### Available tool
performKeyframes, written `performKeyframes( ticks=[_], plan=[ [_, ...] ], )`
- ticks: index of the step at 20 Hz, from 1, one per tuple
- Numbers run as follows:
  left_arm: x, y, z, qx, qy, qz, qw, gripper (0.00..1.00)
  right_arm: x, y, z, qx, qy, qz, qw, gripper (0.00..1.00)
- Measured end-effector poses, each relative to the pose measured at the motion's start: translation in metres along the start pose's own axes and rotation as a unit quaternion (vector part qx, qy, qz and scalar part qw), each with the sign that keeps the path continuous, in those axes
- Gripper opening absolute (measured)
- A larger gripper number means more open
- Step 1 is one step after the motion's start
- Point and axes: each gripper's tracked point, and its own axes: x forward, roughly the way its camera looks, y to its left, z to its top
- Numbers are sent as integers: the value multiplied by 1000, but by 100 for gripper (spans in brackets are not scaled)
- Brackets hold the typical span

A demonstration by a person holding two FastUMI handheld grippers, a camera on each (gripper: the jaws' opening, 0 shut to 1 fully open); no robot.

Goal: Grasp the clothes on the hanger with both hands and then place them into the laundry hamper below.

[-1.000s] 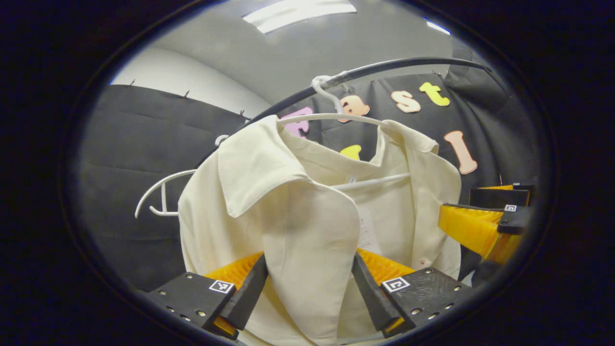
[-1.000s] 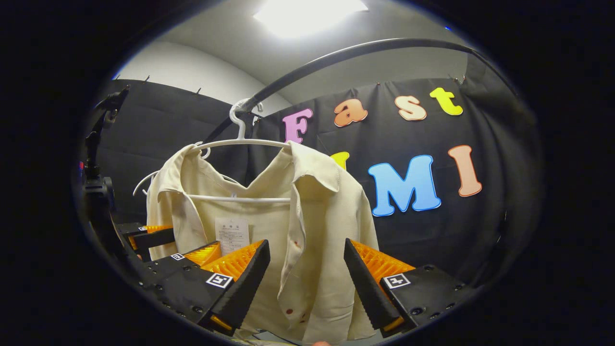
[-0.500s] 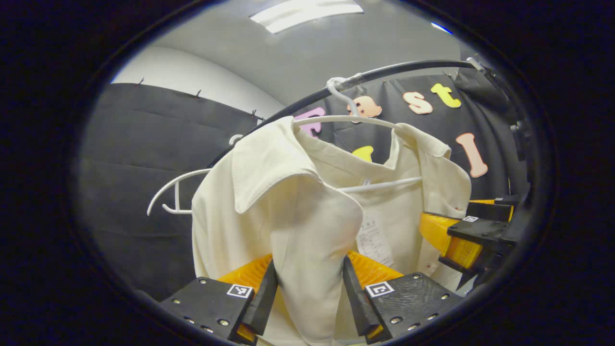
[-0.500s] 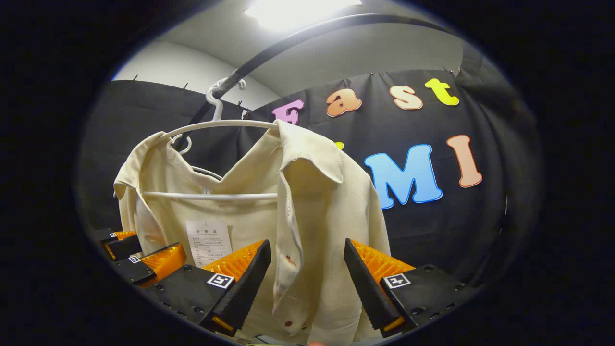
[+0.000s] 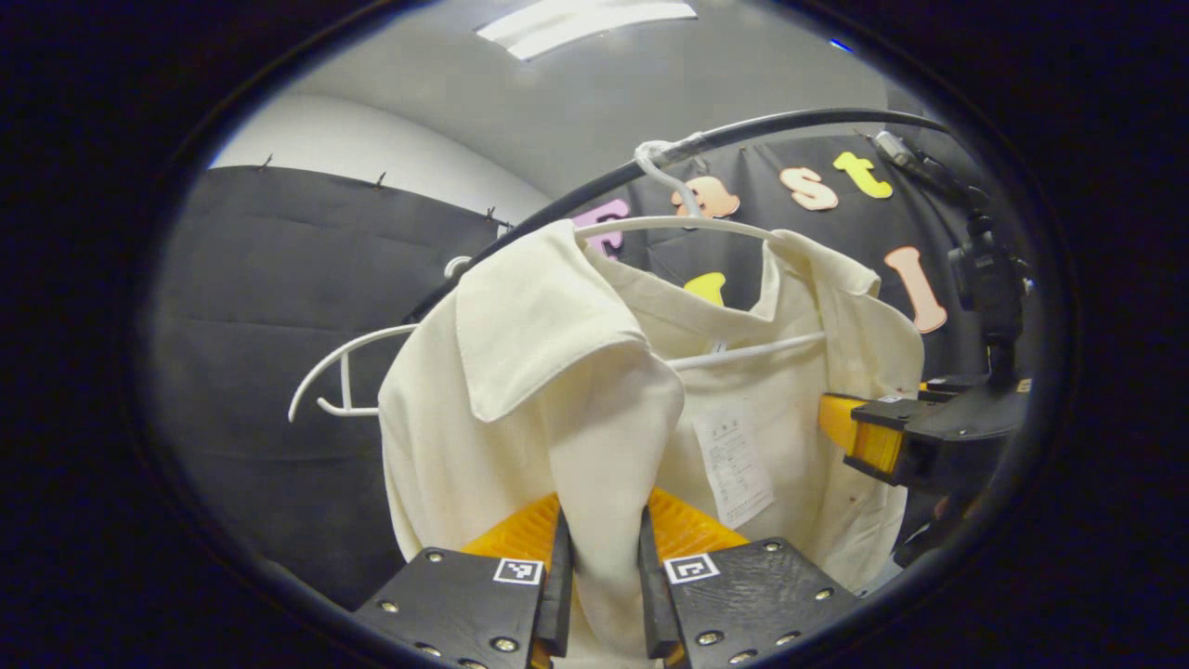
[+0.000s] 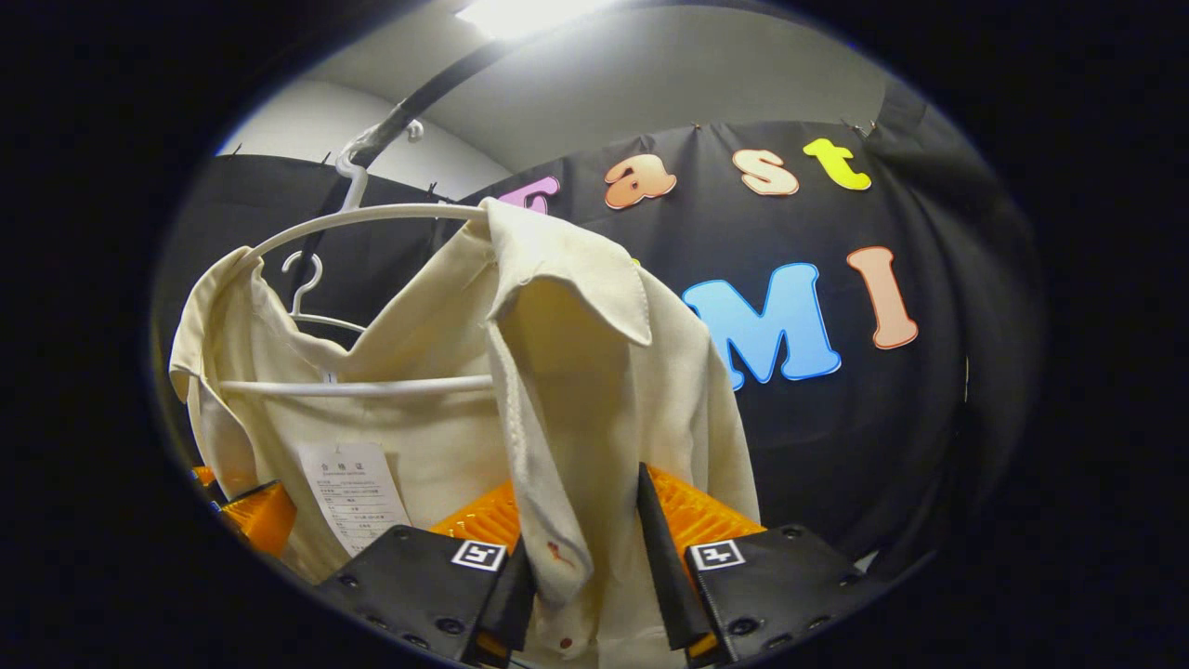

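Both grips going on — my left tool [image 5: 599,557] pinches the shirt [image 5: 557,390] front panel, my right tool [image 6: 581,557] clamps the other, shirt draped on the hanger [image 6: 362,216] — next, I reckon, lift it clear, then down.

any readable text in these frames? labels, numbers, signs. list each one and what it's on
Paper tag hanging inside the shirt: several printed lines, too small to read.
Square markers on the left tongs and the right tongs: coded patterns, no words or numbers.
Hanger and shirt fabric: no print that I can make out.
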Motion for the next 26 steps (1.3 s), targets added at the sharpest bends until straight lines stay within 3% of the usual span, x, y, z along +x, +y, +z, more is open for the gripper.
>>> performKeyframes(
  ticks=[1, 2, 3, 5, 6, 7, 9, 12, 16, 26],
  plan=[
    [-2, -2, -1, -2, 5, -9, 1000, 39, -1, -4, 0, -10, 2, -8, 1000, 48],
    [-2, -3, 0, -4, 4, -14, 1000, 32, -1, -11, 3, -21, -3, -24, 999, 39],
    [-3, -4, 1, -5, 3, -19, 1000, 25, -5, -16, 6, -30, -10, -39, 999, 15],
    [-9, 10, 0, 12, 4, 10, 1000, 12, -3, -10, 6, -38, -8, -22, 999, 7],
    [-7, 12, -2, 11, 7, 12, 1000, 6, -6, -11, 7, -45, -8, -25, 999, 7],
    [-7, 9, -1, 7, 9, 5, 1000, 11, -8, -13, 10, -53, -12, -27, 998, 8],
    [-7, 10, -2, -2, 10, 5, 1000, 1, -11, -24, 18, -78, -26, -48, 995, 7],
    [-16, 19, 5, 0, -1, 13, 1000, 1, -23, -41, 39, -109, -55, -84, 989, 8],
    [-35, 37, 20, 6, -20, 29, 999, 1, -36, -57, 63, -107, -86, -113, 984, 7],
    [-57, 114, 71, 17, -70, 92, 993, 2, -44, -86, 102, -120, -132, -162, 971, 7]
  ],
)
